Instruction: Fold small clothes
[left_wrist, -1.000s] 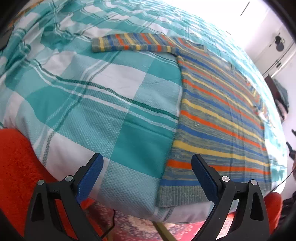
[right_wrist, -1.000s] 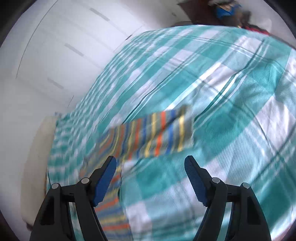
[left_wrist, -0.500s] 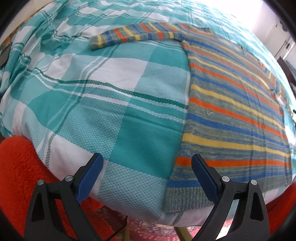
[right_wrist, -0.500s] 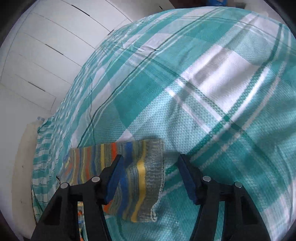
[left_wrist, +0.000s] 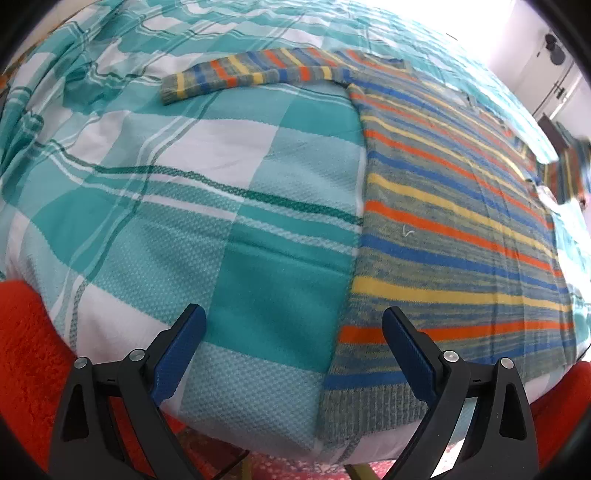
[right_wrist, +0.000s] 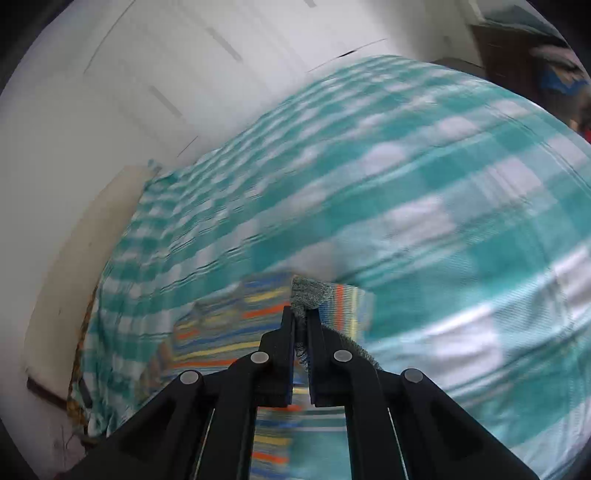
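Sleeve cuff (right_wrist: 308, 293) now up in right tongs (right_wrist: 301, 314)

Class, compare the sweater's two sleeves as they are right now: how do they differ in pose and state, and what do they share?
One sleeve lies flat and stretched out on the checked bedspread, with nothing gripping it; the left gripper is open and away from it. The other sleeve is lifted off the bed, its grey cuff pinched in the right gripper, whose jaws have just closed on it. Both share the same coloured stripes and grey ribbed cuff.
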